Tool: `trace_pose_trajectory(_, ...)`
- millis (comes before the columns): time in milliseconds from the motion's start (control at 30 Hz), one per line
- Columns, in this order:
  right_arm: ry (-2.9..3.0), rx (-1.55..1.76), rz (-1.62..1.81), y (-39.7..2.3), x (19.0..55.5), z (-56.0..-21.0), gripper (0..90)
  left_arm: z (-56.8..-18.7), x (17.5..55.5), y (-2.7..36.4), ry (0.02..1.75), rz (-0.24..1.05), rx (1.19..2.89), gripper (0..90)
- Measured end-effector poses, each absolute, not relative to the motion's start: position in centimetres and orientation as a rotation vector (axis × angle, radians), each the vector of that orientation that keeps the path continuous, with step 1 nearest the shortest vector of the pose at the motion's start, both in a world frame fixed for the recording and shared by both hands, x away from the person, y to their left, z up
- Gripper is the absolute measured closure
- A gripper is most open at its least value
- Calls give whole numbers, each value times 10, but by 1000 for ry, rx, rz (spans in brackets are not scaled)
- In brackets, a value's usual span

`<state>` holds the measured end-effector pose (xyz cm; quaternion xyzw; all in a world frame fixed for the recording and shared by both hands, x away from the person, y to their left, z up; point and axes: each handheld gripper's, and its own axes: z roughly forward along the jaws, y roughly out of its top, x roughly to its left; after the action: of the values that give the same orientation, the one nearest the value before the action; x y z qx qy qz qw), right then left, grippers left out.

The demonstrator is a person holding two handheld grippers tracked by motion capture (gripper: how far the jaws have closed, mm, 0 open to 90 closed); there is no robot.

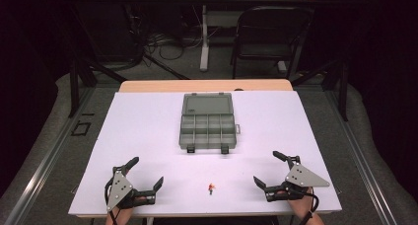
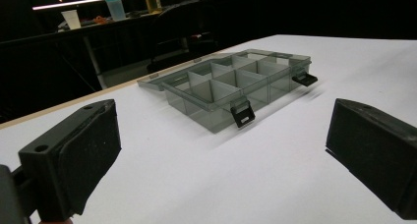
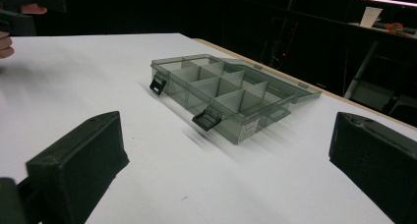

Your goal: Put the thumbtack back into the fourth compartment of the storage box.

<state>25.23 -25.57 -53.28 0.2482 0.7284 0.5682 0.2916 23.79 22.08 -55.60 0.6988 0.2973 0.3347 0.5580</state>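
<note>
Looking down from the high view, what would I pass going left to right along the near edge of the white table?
Left tool, open → small orange figure lying on the table → right tool, open. The open compartment box lies farther back, above the figure.

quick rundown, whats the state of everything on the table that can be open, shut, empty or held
organizer box: lid open and laid flat behind it, compartments look empty
latches: both undone
small orange item: loose on the table, not held
left gripper: open, empty
right gripper: open, empty
</note>
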Motion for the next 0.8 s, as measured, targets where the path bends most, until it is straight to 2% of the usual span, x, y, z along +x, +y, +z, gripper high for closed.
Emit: trace_pose_trajectory(800,1990,676,1474,-245,262,-531,0,-556,238,220,704,791,1654,0)
